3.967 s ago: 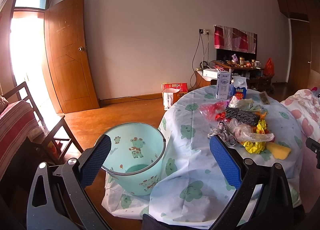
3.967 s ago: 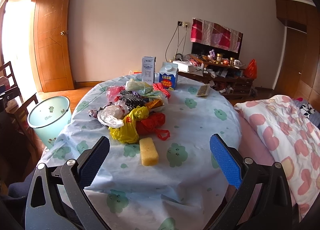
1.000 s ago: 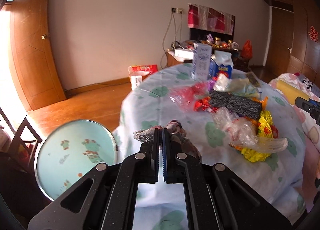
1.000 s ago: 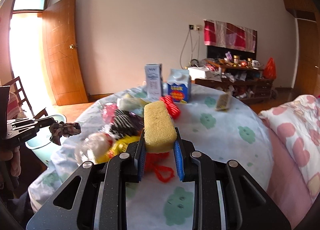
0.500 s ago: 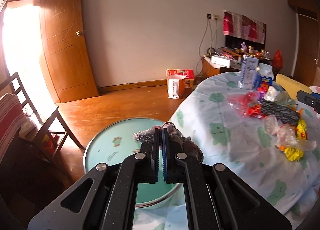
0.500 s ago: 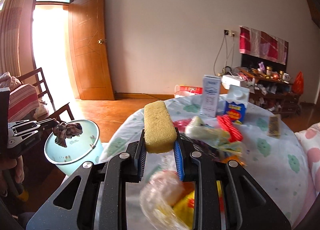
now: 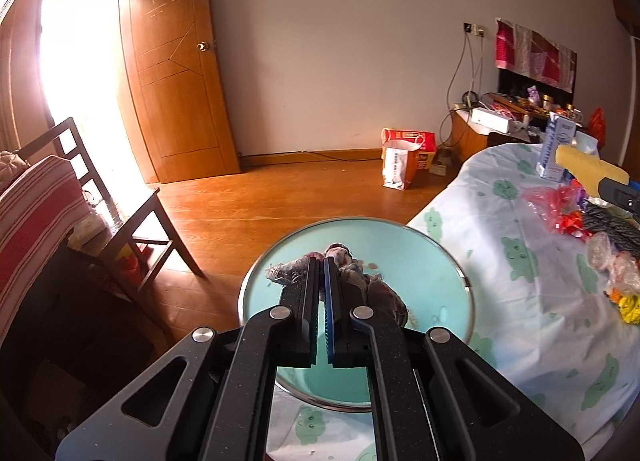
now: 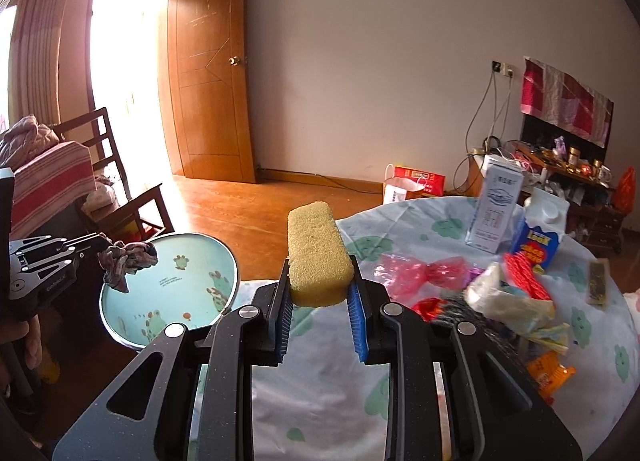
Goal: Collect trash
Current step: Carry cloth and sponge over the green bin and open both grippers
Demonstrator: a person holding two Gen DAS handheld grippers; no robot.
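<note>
Left tool [image 7: 322, 261] pinching rag [image 7: 352, 265] over bin rim [image 7: 466, 281].

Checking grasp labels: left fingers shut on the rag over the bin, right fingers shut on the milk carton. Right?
Not quite. The left gripper is shut on the rag over the bin, but the right gripper is shut on a yellow sponge, not the milk carton, which stands on the table. The right wrist view shows this.
</note>
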